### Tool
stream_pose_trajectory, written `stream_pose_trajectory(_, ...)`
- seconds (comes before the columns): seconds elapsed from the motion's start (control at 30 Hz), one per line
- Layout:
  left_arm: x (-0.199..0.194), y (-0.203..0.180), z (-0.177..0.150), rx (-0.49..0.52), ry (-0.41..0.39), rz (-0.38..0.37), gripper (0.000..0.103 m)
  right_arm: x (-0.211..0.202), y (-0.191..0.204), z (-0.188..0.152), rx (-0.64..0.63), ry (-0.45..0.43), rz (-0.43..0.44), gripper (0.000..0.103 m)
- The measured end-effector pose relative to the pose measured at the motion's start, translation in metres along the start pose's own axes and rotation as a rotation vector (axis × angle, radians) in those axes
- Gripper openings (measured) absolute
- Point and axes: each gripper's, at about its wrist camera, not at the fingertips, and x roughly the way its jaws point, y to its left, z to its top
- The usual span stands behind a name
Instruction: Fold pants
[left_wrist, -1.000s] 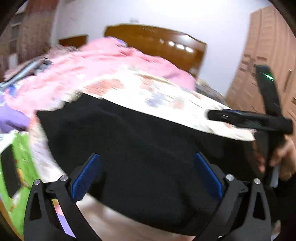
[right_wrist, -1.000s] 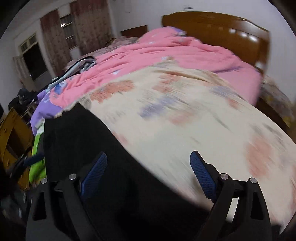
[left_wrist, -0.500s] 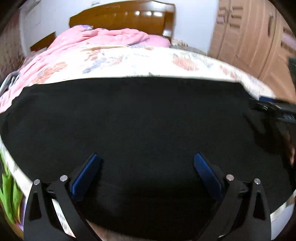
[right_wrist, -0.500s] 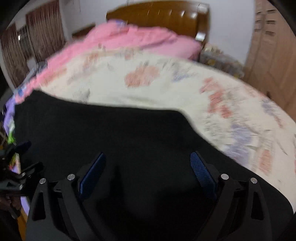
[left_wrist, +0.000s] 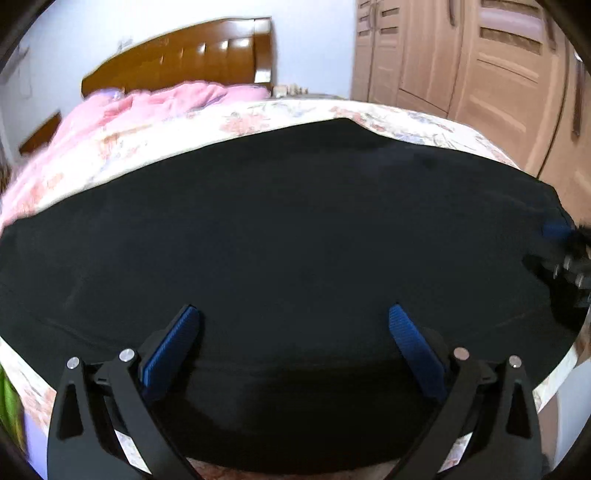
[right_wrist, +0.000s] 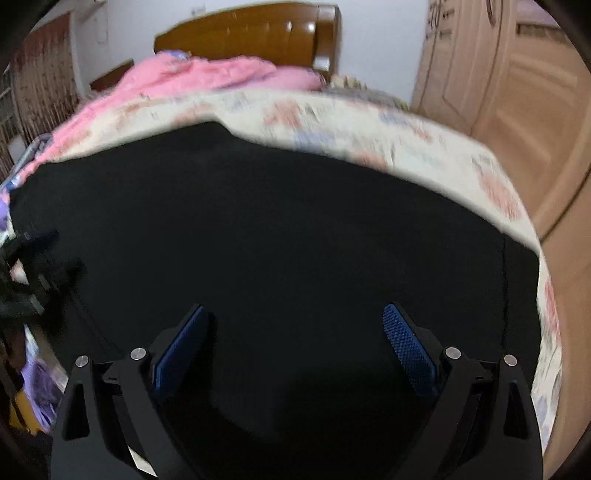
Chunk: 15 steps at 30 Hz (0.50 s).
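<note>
Black pants (left_wrist: 288, 236) lie spread flat across the near part of the floral bedsheet (left_wrist: 258, 122), filling most of both views (right_wrist: 280, 236). My left gripper (left_wrist: 293, 328) hovers open over the near edge of the pants, nothing between its blue pads. Open too, my right gripper (right_wrist: 295, 325) hangs above the pants, its pads bare. In the left wrist view the right gripper (left_wrist: 565, 254) shows at the right edge of the pants. In the right wrist view the left gripper (right_wrist: 33, 266) shows at their left edge.
A pink quilt (right_wrist: 207, 77) is bunched at the far side of the bed by a wooden headboard (right_wrist: 251, 29). Wooden wardrobe doors (left_wrist: 480, 66) stand on the right. Purple and green items (right_wrist: 37, 380) sit beside the bed on the left.
Both grippers swung over the bed and now face the pants squarely; the pants fill more of each view. Both stay open.
</note>
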Motion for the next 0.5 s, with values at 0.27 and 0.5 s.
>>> stream_pose_trajectory(0.27,-0.002,0.000,-0.001,0.005,-0.011,0.009,0.102,-0.030,-0.004,-0.036,0.012,-0.104,0.058,0.093)
stream_pose_trajectory(0.5,-0.011,0.002,-0.006,-0.003,-0.028,-0.012,0.102,-0.040,0.017,-0.015,0.039,-0.046,-0.063,0.093)
